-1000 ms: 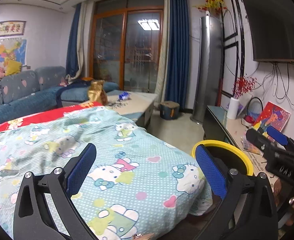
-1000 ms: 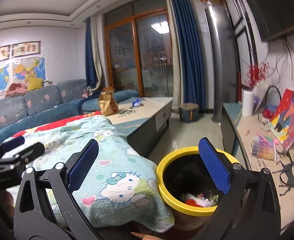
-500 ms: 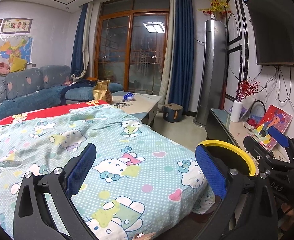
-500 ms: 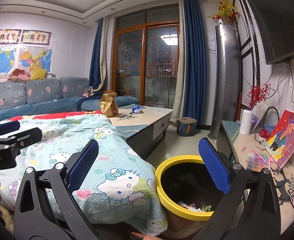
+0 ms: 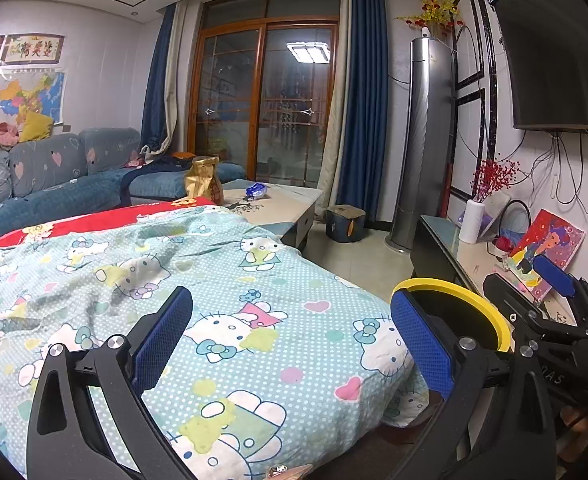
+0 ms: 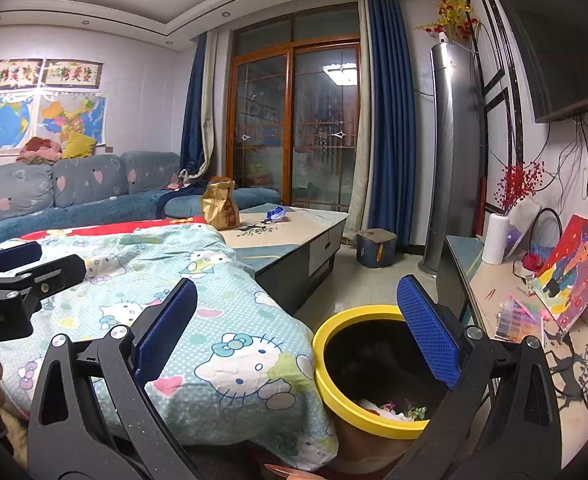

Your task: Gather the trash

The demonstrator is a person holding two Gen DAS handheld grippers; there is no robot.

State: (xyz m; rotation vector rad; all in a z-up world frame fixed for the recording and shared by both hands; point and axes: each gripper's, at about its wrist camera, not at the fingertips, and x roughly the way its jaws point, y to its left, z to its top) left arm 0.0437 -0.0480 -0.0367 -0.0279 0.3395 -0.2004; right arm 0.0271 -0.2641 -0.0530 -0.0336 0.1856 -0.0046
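Observation:
A yellow-rimmed trash bin (image 6: 357, 316) stands on the floor beside the quilt-covered surface; crumpled trash lies in its bottom (image 6: 389, 410). The bin's rim also shows in the left wrist view (image 5: 465, 296). My right gripper (image 6: 297, 328) is open and empty, above the bin's near edge. My left gripper (image 5: 292, 340) is open and empty, over the Hello Kitty quilt (image 5: 230, 280). A blue wrapper (image 6: 274, 213) and a brown paper bag (image 6: 220, 204) sit on the far coffee table (image 6: 294, 232). Each gripper appears in the other's view, the right one (image 5: 549, 300) and the left one (image 6: 18, 268).
A blue sofa (image 6: 74, 200) runs along the left wall. A TV stand (image 6: 505, 304) with a painting, a white vase and small items is on the right. A tall silver air conditioner (image 6: 451, 152) and a small blue stool (image 6: 375, 248) stand by the glass door.
Both grippers tilted up and drew back a little; the views rose and levelled. Both stayed open and empty.

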